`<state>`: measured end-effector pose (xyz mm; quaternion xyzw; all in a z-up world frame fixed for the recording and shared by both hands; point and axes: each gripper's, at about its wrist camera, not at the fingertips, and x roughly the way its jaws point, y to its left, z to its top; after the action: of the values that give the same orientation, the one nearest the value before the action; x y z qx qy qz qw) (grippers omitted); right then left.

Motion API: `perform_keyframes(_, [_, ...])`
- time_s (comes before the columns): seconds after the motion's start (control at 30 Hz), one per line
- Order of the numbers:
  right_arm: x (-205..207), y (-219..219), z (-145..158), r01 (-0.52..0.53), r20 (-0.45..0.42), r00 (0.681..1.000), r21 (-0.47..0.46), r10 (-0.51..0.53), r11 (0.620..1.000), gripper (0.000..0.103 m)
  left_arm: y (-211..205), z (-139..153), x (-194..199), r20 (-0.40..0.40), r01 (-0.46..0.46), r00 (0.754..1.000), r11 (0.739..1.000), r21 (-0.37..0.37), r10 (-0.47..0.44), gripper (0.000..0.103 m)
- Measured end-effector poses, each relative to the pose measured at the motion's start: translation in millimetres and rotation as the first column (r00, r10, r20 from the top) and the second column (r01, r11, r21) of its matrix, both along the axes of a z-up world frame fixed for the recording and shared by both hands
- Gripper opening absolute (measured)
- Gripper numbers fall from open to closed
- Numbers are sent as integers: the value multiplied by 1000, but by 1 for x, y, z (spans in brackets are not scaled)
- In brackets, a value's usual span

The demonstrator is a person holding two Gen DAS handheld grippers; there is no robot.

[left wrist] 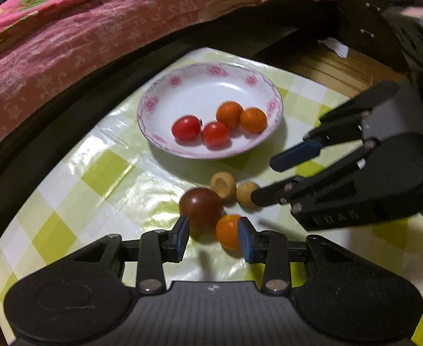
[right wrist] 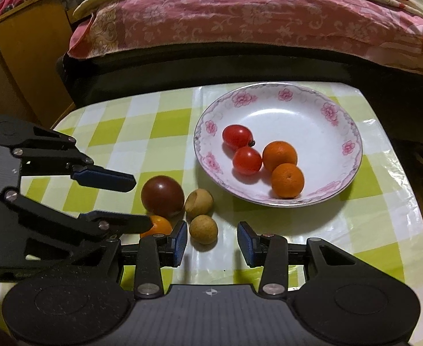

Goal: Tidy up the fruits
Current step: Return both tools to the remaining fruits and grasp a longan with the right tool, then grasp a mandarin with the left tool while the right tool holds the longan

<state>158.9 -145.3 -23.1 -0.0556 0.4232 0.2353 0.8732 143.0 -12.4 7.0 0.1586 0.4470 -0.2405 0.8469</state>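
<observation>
A white floral plate holds two red tomatoes and two small oranges. On the checked cloth lie a dark red tomato, a small orange and two tan longans. My left gripper is open around the dark tomato and small orange. My right gripper is open, its tips beside the near longan.
A bed with a pink floral quilt and a dark frame runs along the table's far edge. A wooden cabinet stands at the left of the right wrist view. The table edge is close behind the plate.
</observation>
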Motion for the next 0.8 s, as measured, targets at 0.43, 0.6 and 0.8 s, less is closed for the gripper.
perform_keyframes(0.43, [10,16,-15,-26,-29,999,-18,26,999,36,-3,-15,-7,-56,22,998,1000,-20,-24,45])
perform_keyframes(0.6, [13,18,-17,-33,-34,999,-34,32,999,31,-8,-19,-4,-72,17,997,999,-42,-20,45])
perform_keyframes(0.8, [11,11,-13,-29,-34,999,-63,26,998,21,-11,-22,-1,-61,-2,998,999,-41,-1,45])
